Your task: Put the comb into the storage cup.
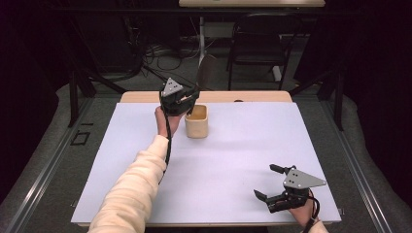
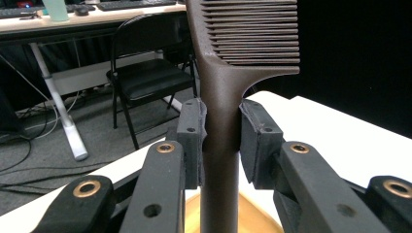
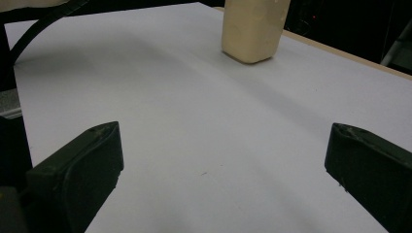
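Plainly, left claw (image 2: 221, 141) grips an unlabelled brown comb (image 2: 228, 73) over the cup (image 1: 197, 121)

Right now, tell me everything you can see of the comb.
The comb is dark brown with a matte, plastic-looking surface. Its straight handle stands upright, clamped between the pads of the left gripper, and fine close-set teeth run out to one side at the top. Its lower end hangs over the tan container; whether it touches it cannot be told.

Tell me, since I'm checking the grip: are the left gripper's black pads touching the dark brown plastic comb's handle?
Touching. The left gripper view shows both pads of the left gripper pressed against the dark brown plastic comb, with no gap.
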Tool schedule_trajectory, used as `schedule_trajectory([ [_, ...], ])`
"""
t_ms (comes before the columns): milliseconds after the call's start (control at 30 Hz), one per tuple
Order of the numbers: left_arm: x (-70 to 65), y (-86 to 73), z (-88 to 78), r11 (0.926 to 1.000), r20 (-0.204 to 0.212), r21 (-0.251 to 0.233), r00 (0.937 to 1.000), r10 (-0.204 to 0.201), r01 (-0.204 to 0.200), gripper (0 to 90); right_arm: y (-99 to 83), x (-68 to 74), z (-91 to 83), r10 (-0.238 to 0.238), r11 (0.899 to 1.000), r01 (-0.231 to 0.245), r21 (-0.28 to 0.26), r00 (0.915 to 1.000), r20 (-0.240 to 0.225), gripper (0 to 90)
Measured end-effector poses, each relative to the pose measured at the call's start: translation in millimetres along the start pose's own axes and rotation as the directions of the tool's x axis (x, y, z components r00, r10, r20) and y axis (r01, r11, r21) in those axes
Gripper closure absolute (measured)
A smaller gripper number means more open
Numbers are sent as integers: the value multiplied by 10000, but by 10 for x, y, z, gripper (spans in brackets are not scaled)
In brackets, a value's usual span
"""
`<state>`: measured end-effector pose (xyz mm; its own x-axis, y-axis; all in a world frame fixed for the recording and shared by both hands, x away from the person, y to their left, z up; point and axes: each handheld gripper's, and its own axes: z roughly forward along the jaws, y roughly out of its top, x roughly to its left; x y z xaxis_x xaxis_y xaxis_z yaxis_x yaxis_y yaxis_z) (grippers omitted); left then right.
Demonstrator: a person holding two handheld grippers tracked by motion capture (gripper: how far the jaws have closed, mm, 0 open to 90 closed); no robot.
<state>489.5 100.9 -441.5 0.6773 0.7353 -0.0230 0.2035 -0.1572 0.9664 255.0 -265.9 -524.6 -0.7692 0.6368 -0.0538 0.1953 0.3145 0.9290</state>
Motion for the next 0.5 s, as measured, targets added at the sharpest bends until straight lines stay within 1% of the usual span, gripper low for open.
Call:
schedule_trajectory([
  [233, 19, -48, 39, 9999, 79, -1, 9998, -168, 168, 726, 0, -2, 0, 7, 10000, -7, -12, 10000, 3, 0],
  [500, 25, -94, 65, 9997, 106, 43, 9997, -239, 239, 726, 0, -1, 0, 14, 10000, -14, -28, 10000, 1, 0],
])
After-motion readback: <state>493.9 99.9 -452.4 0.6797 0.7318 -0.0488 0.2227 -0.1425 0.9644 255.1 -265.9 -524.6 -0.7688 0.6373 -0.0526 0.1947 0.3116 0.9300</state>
